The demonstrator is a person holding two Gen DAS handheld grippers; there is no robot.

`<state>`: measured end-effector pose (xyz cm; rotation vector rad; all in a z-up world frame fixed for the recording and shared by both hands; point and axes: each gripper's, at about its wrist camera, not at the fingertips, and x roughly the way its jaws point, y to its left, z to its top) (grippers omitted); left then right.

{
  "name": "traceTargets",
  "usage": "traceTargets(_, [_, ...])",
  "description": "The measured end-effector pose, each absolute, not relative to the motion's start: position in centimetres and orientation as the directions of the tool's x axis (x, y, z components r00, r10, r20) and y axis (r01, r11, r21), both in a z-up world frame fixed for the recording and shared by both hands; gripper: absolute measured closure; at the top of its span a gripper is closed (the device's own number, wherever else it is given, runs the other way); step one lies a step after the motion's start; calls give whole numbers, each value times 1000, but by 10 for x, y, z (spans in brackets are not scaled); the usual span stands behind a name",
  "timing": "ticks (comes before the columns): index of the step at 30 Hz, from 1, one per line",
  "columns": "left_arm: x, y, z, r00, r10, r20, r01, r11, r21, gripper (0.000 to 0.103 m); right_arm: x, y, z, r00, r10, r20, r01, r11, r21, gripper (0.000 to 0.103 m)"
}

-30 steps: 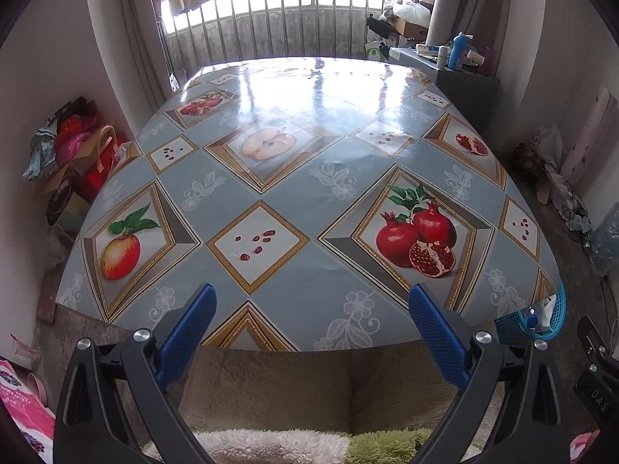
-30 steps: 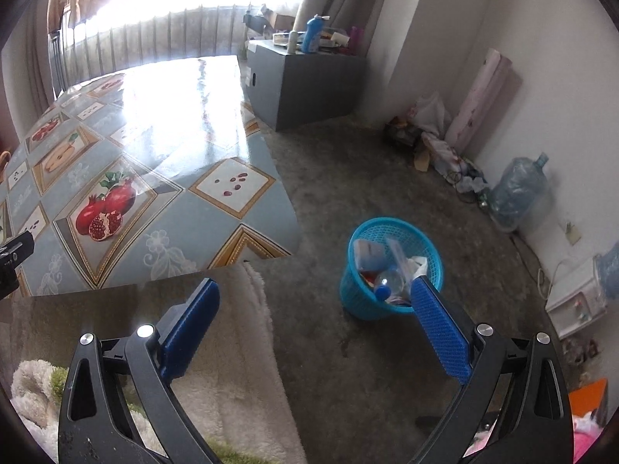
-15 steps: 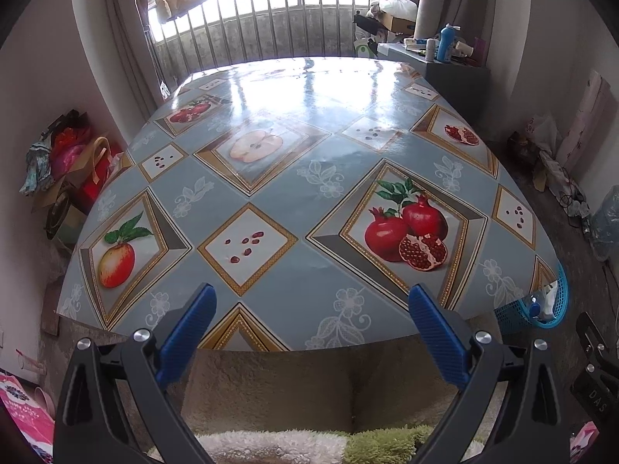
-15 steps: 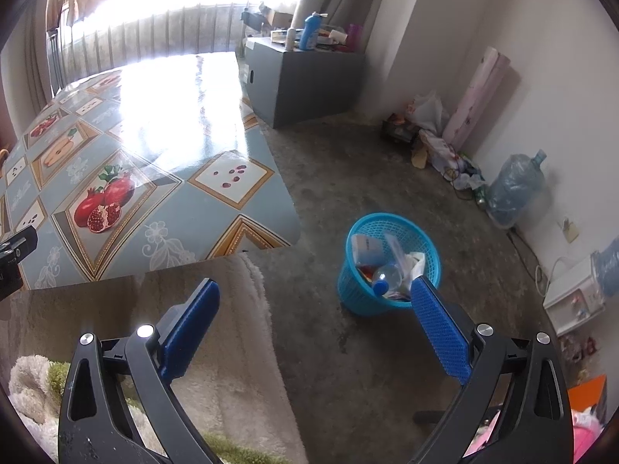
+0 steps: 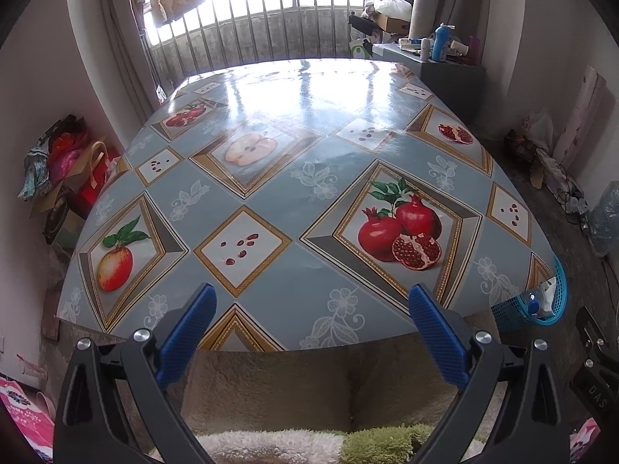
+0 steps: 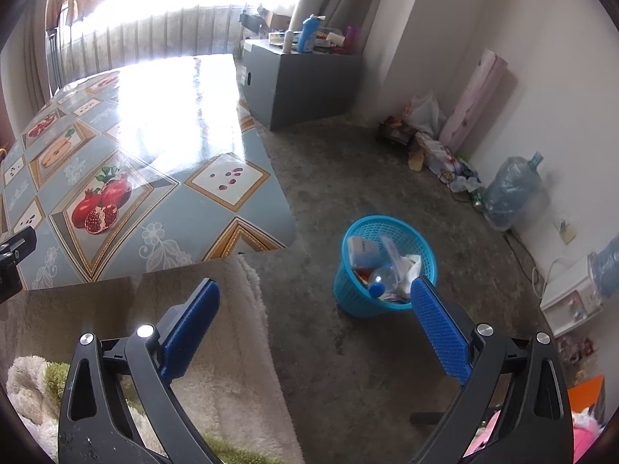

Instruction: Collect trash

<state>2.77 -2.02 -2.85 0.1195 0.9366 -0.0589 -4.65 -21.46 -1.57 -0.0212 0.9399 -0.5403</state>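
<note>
A blue mesh trash basket (image 6: 387, 266) stands on the floor right of the table, holding a plastic bottle (image 6: 381, 280), a white carton and wrappers. Its rim also shows as a basket (image 5: 541, 305) past the table's near right corner. My left gripper (image 5: 311, 301) is open over the near table edge, nothing between its blue pads. My right gripper (image 6: 315, 297) is open above the floor, its right pad in line with the basket's near rim. The table (image 5: 271, 201) wears a glossy fruit-print cloth with no loose trash on it.
A fluffy beige cover (image 5: 290, 398) lies below the table's near edge. A grey cabinet (image 6: 305, 81) with bottles stands beyond the table. Bags pile at the left wall (image 5: 65, 166). A water jug (image 6: 510, 189) and clutter line the right wall.
Both grippers have drawn back and up slightly, so the table looks a little farther off in the left view and the basket sits lower in the right view. Both stay open.
</note>
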Motion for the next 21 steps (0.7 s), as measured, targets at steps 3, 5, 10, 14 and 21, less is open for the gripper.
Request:
traceTargets(3, [27,-21,-27,594,-10,-804,113,991,72,6,-47,-215,-14,467,-455,-758,433,865,-253,8])
traceTargets(5, [27,-22,-27,596,-13,-803,117,991,71,6,-46,-216,-13,467,-457,-757,435,864,-254,8])
traceTargets(10, [26,-23,-27,599,-26,-800,125,990,62,6,-47,-216,-11,467,-464,-752,438,861,-259,8])
traceTargets(14, [25,-24,-26,601,-29,-799,130,990,63,6,-48,-217,-10,466,-466,-752,441,859,-259,8])
traceTargets(21, [25,-25,-27,600,-28,-800,131,989,64,6,-48,-218,-10,468,-466,-751,441,860,-258,8])
